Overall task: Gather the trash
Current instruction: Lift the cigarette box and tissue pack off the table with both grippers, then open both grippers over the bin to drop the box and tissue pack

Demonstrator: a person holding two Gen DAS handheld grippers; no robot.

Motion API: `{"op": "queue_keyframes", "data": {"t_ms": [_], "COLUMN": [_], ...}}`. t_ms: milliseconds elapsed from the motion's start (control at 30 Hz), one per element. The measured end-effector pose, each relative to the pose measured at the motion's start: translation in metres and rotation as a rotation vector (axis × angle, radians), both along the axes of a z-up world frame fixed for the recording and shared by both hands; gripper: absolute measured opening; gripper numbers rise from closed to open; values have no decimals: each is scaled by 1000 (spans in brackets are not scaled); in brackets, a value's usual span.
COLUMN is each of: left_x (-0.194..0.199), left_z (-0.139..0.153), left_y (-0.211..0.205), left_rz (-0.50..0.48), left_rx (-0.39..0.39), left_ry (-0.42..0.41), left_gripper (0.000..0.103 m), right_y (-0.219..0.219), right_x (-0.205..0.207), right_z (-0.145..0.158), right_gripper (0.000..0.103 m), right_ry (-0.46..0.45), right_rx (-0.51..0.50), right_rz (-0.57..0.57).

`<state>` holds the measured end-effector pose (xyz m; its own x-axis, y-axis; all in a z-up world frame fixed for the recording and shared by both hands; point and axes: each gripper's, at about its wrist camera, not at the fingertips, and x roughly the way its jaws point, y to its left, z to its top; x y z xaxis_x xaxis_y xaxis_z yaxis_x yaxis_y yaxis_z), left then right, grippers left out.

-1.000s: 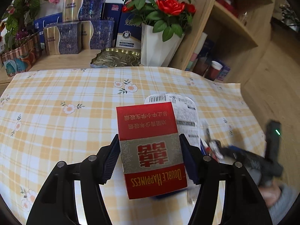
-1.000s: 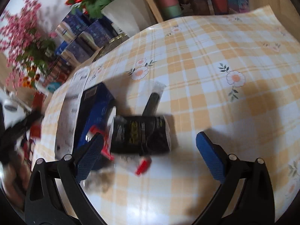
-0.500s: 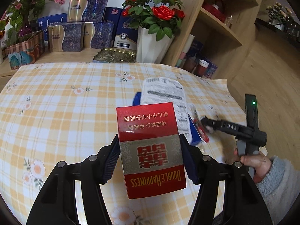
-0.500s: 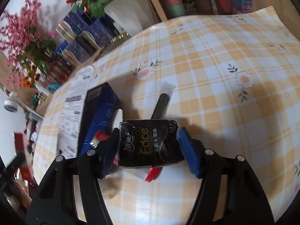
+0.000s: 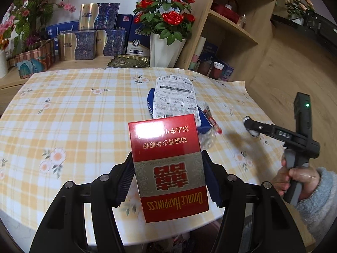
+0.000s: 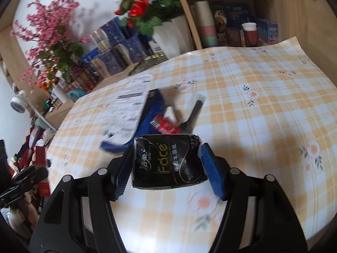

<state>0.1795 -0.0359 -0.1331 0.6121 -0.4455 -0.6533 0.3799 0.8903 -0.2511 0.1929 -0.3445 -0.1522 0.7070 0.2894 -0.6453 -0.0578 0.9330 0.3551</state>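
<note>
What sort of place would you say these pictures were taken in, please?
Most likely a room in a home: a table with a checked floral tablecloth, a white vase of red roses beside stacked gift boxes, and wooden shelves holding cups and household bits.

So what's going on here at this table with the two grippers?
A person is clearing trash off the checked tablecloth with a hand-held gripper in each hand. The left hand-held gripper is clamped on a red cigarette pack. The right hand-held gripper has just closed on a black tissue pack and holds it. A blue box, a printed leaflet and small wrappers remain on the table.
</note>
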Motion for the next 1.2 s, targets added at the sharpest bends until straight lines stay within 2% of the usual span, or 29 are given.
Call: {"op": "queue_keyframes", "data": {"t_ms": [167,300,467,633,900,1200], "left_x": [-36,-63,-97,-117,-134,-136], "left_z": [6,4,-8,-25,-43,-53], "left_y": [18,33,49,61,64,62], "left_rz": [-19,-38,-39,-27,-20,-17], "left_rx": [14,11,13,-11,-32,-33], "left_ry": [-27,-31,-35,-7,6,15], "left_gripper": [59,59,59,59,59,59], "right_y": [28,49,75,98,118,129], "right_x": [-50,-83,-122,-151,-174,-170], "right_z": [19,22,11,-12,-51,-77], "right_gripper": [64,64,64,64,64,64], "right_ry": [-50,-68,-68,-35,38,101], "right_rx": [-37,-75,-92,-98,-97,-131], "right_rz": [52,82,121,149,170,198]}}
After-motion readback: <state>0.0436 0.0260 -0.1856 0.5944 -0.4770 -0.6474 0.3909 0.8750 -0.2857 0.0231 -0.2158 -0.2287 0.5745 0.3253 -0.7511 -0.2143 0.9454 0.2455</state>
